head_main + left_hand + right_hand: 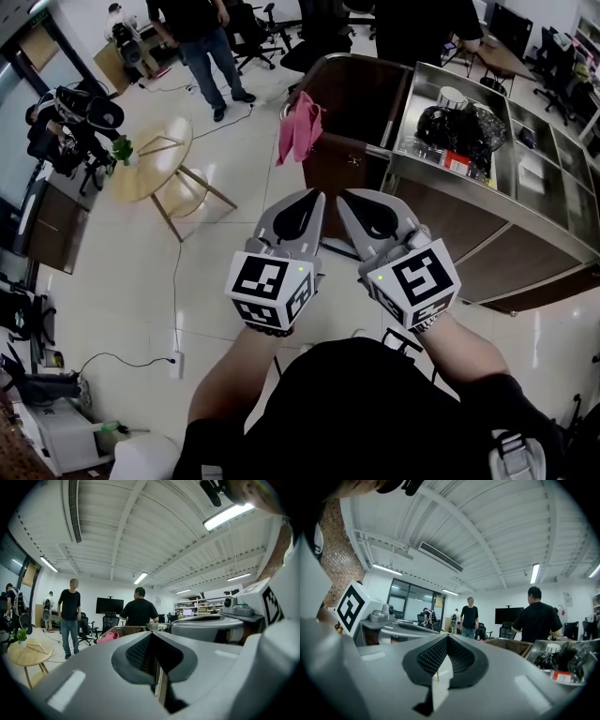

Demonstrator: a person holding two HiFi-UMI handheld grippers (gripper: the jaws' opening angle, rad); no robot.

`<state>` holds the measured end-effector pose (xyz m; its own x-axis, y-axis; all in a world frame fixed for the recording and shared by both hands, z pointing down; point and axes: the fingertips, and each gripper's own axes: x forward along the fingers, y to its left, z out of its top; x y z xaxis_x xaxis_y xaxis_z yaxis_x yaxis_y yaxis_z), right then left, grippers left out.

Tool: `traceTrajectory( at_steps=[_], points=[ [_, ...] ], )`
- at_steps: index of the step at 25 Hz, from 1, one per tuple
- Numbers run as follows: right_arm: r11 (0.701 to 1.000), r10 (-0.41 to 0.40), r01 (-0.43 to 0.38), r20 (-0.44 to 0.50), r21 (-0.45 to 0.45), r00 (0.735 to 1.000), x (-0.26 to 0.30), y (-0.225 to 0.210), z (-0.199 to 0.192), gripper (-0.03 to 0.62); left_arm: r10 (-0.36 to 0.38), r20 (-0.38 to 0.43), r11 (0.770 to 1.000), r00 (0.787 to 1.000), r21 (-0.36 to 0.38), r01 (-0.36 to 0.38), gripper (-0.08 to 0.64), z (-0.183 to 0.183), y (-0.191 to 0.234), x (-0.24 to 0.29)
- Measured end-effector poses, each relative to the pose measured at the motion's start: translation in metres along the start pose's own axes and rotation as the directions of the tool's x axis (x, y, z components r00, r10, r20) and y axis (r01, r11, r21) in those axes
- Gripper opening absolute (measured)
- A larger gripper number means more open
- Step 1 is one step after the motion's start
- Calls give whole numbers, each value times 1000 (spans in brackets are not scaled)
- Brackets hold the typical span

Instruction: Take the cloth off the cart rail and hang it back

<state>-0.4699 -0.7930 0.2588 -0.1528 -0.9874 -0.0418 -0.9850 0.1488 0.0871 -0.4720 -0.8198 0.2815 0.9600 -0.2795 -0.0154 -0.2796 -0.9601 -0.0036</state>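
A pink cloth (300, 131) hangs over the near left corner of the rail on a steel cart (441, 178) with a brown bin. In the left gripper view the cloth (108, 636) shows small and far off, left of the jaws. My left gripper (317, 194) and right gripper (345, 194) are held side by side in front of me, pointing level toward the cart, well short of the cloth. Both are shut with nothing between the jaws, as the left gripper (151, 633) and right gripper (447, 636) show in their own views.
A round wooden table (155, 159) with a small plant (122, 148) stands on the left. A black bag (459, 127) lies on the cart top. People (202, 37) stand beyond the cart among office chairs. A cable and power strip (176, 361) lie on the floor.
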Motion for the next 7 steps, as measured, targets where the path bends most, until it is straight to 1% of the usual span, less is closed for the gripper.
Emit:
traceTrajectory(
  at_steps=[4,7],
  points=[
    [1000,-12,12,-13,-1,1000,9,14,0,-2,-11,9,1000,1000,0,11,3,4,11,-14],
    [1000,-17,17,-6,-5,1000,9,23,8,-2,-17,12,1000,1000,1,17,3,11,11,-24]
  ],
)
